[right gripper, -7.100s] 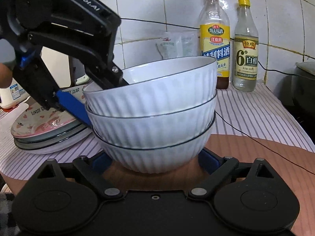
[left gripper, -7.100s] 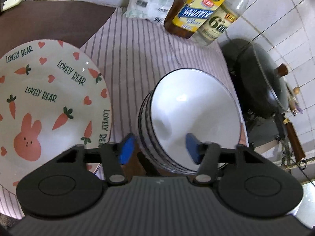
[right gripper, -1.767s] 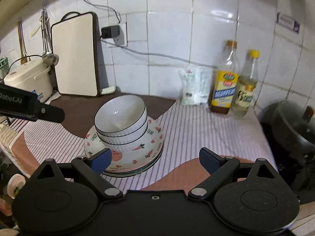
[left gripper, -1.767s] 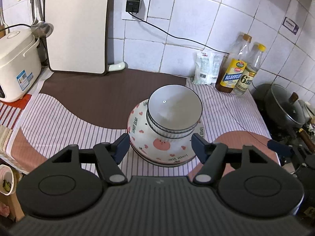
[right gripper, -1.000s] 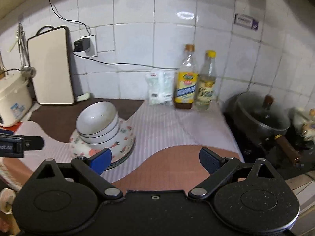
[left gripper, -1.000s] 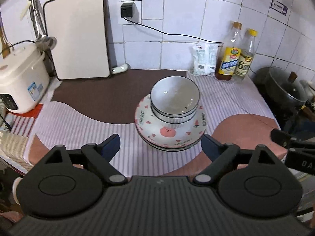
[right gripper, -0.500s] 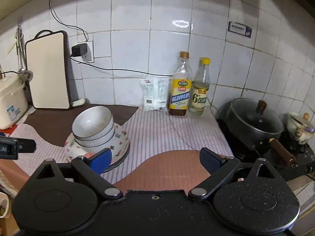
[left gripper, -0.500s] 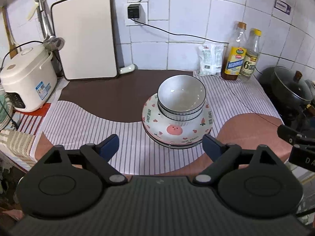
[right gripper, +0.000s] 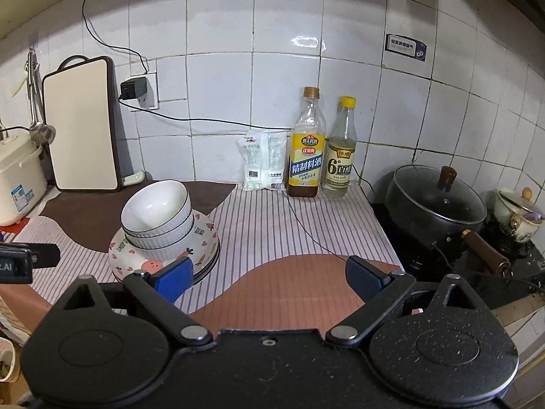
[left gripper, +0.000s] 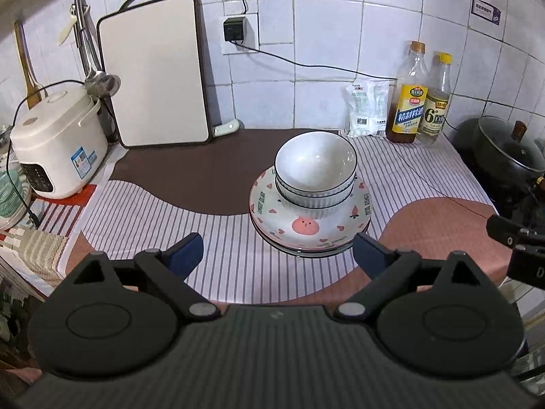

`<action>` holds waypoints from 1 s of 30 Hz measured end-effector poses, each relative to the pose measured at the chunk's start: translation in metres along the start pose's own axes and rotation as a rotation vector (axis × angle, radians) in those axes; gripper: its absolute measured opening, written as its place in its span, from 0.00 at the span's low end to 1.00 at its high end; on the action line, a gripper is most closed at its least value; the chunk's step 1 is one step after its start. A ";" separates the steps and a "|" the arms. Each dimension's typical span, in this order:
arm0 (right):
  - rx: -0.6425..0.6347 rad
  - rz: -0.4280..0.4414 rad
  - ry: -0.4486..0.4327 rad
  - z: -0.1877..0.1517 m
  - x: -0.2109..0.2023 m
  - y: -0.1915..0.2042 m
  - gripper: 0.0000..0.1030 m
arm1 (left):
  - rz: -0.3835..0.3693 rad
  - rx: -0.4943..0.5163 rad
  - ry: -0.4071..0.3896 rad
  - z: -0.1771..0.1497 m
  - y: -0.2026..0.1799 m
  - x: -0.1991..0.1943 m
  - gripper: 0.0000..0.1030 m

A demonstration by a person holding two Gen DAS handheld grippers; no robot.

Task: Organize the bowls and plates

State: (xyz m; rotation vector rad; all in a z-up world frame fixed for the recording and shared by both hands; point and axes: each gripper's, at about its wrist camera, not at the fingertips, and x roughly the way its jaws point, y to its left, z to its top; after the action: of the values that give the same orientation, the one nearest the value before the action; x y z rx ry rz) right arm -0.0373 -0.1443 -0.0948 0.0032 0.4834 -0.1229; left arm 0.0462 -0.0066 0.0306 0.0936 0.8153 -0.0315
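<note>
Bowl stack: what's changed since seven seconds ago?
The stack of white ribbed bowls went from the striped mat onto the carrot-print plates and was let go. Left gripper and right gripper backed off, open. Bottles and pot unchanged.

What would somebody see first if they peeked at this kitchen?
Probably the white bowls, nested and sitting on the bunny-and-carrot plates in the middle of the striped counter cloth. Then the two bottles by the tiled wall, and the dark lidded pot on the stove to the right.
</note>
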 end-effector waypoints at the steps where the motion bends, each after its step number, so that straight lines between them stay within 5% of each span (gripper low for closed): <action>1: 0.005 0.005 0.003 -0.001 0.000 0.000 0.95 | 0.003 0.000 -0.004 -0.001 -0.001 -0.001 0.93; 30: 0.006 -0.003 0.006 -0.012 0.003 0.000 0.95 | -0.046 -0.005 -0.017 -0.002 -0.005 -0.004 0.93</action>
State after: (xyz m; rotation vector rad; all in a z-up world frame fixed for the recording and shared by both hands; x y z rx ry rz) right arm -0.0398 -0.1446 -0.1068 0.0086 0.4886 -0.1274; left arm 0.0416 -0.0110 0.0313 0.0699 0.8010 -0.0731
